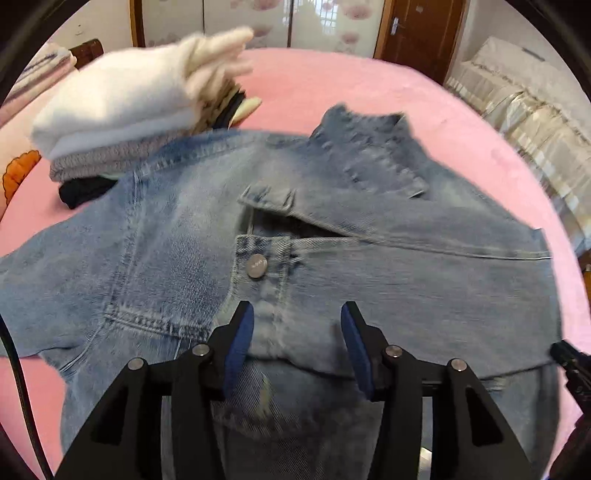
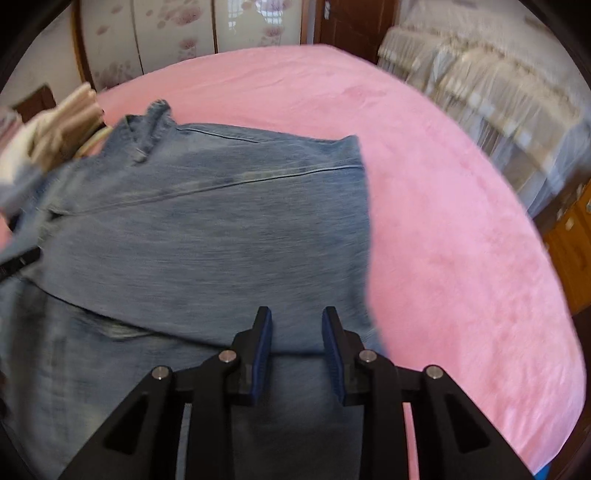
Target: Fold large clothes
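A: Left edge, left wrist view: a stack of folded clothes point(image 1: 118, 110), white on top, grey knit and something black under it. It sits on the pink bed point(image 1: 332, 81), at its far left.

B: Touching the jeans?

A: The jeans point(image 1: 166, 240) overlap the stack's lower edge, so yes, or just beside it. Blurry there.

B: Where are the jeans overall?

A: Spread across the bed, waistband toward the middle, metal button point(image 1: 256, 266) showing, fly gaping open above it. A folded flap lies over the right part.

B: Left tongs?

A: Left tongs point(image 1: 297, 325) hang over the denim just below the button, blue pads point(image 1: 240, 343) spread wide, nothing between them. Released.

B: Anything at the right edge of that view?

A: A black tip of the right tongs point(image 1: 569, 360), beside the flap's right end.

B: Right wrist view?

A: Same jeans point(image 2: 203, 229), fold edge running across. The stack point(image 2: 55, 122) peeks in at far left, blurred. Bare bed point(image 2: 461, 240) to the right of the denim.

B: Right tongs?

A: Right tongs point(image 2: 297, 325) are over the near right part of the denim, pads apart with a clear gap, cloth seen through it, not pinched. Released too.

B: Background?

A: Floral wardrobe doors point(image 2: 166, 33) behind the bed, a wooden door point(image 1: 417, 29), lace-covered furniture point(image 2: 480, 92) at right.
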The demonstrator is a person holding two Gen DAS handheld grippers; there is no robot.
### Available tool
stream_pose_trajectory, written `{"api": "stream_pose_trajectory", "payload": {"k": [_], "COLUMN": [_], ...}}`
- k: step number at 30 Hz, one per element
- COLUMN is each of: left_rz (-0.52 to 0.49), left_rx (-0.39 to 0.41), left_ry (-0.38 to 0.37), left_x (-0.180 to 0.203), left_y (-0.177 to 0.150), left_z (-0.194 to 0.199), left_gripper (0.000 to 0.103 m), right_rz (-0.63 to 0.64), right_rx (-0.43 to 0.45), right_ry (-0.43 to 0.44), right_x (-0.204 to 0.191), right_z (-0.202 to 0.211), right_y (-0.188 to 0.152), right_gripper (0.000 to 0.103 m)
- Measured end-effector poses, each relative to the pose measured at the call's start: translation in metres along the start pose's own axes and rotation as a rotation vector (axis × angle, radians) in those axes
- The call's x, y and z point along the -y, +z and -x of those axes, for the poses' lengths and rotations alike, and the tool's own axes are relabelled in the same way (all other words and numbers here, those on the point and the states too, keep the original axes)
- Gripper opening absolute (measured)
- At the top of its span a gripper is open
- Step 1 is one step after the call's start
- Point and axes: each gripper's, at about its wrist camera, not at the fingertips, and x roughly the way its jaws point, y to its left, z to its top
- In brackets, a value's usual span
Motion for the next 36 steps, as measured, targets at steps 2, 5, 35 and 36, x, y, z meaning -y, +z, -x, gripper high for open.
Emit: {"api": "stream_pose_trajectory", "payload": {"k": [2,5,35,36], "left_rz": [-0.010,-0.006,0.610,0.664], "left_rx": [0.025,0.091,0.226,0.212], "left_ry": [-0.009,-0.021,0.125,0.113], "left_x": [0.006,0.013,-0.300,-0.316], "left_y": [-0.003,-0.011,-0.086,-0.092], "left_z": [0.026,0.073,0.184,0.173], "left_gripper": [0.061,0.084,0.098,0.098], "right_rz": [-0.021,-0.023,0.231,0.234], "right_rx": [-0.012,0.002,0.166,0.150], "right_ry": [0.032,0.056,0.322,0.322], "right_x": [-0.007,-0.024,-0.299,-0.307], "right_z": [0.016,0.048,0.151,0.144], "right_y": [-0.005,-0.009,-0.022,-0.022], "right_gripper": [0.030,0.045,0.070,0.070]}}
